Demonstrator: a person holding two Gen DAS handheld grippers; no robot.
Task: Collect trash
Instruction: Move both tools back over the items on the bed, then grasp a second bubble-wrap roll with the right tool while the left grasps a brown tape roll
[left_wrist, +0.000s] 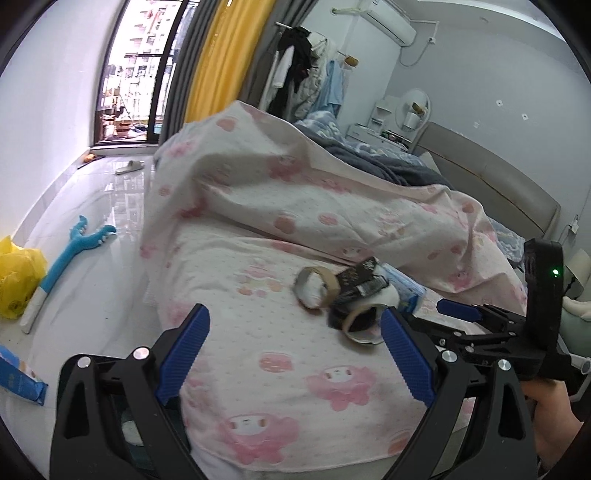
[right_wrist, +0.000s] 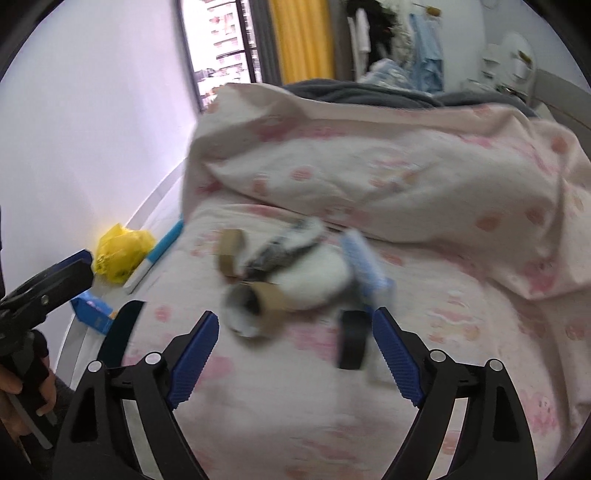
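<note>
Trash (left_wrist: 351, 295) heaps mid-bed (left_wrist: 295, 369): tan cardboard rings, black wrapper, white wad, blue packet. Left gripper (left_wrist: 295, 343) and right gripper (right_wrist: 295, 350) both gape, empty.

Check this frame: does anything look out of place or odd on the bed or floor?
Yes. A pile of trash sits on the pink bedsheet: cardboard rolls, a dark wrapper and a blue packet. On the floor lie a yellow plastic bag and a blue carton. Both grippers are open and empty.
</note>
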